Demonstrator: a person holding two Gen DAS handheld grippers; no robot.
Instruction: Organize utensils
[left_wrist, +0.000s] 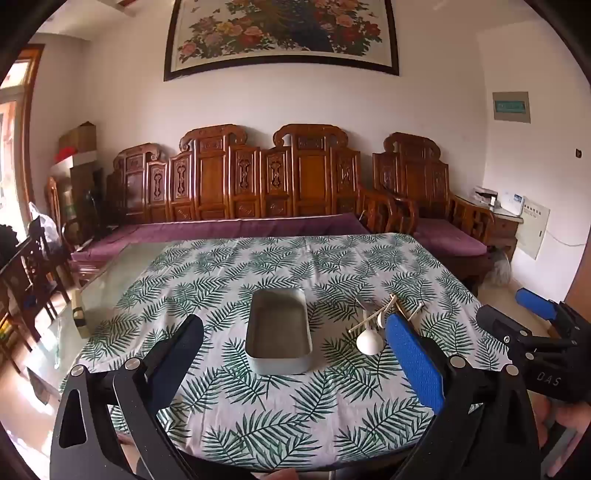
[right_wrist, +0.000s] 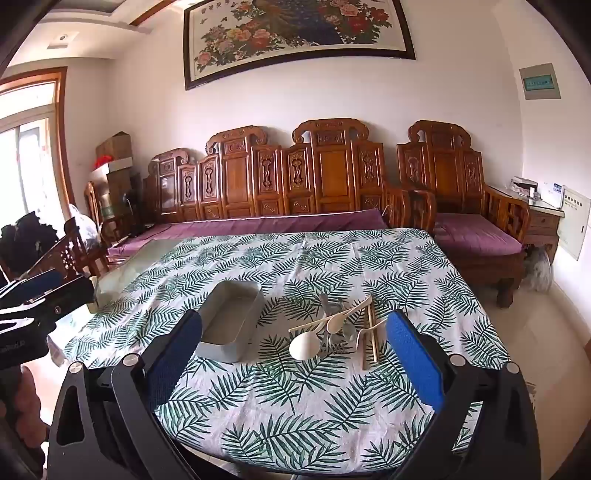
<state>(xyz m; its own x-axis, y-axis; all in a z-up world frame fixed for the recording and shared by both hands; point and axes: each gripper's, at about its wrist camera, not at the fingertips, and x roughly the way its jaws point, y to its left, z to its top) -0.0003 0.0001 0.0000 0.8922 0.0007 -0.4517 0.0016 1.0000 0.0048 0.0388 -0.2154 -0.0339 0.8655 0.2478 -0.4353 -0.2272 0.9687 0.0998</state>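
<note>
so, going left to right: your left gripper (left_wrist: 291, 354) gaped wide toward the empty metal tin (left_wrist: 279, 328), while your right gripper (right_wrist: 295, 347), also spread and nearer, faced the utensil pile (right_wrist: 340, 328), its long white spoon (right_wrist: 325, 336) running diagonally away rightward.

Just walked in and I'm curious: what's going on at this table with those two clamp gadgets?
A person is holding a left gripper and a right gripper, about to tidy utensils. Both hover above the near edge of the leaf-print tablecloth, jaws wide open, holding nothing. A loose pile of utensils, with white spoons, chopsticks and metal forks, lies beside a grey tray with nothing visible in it. Nothing has been sorted yet.
</note>
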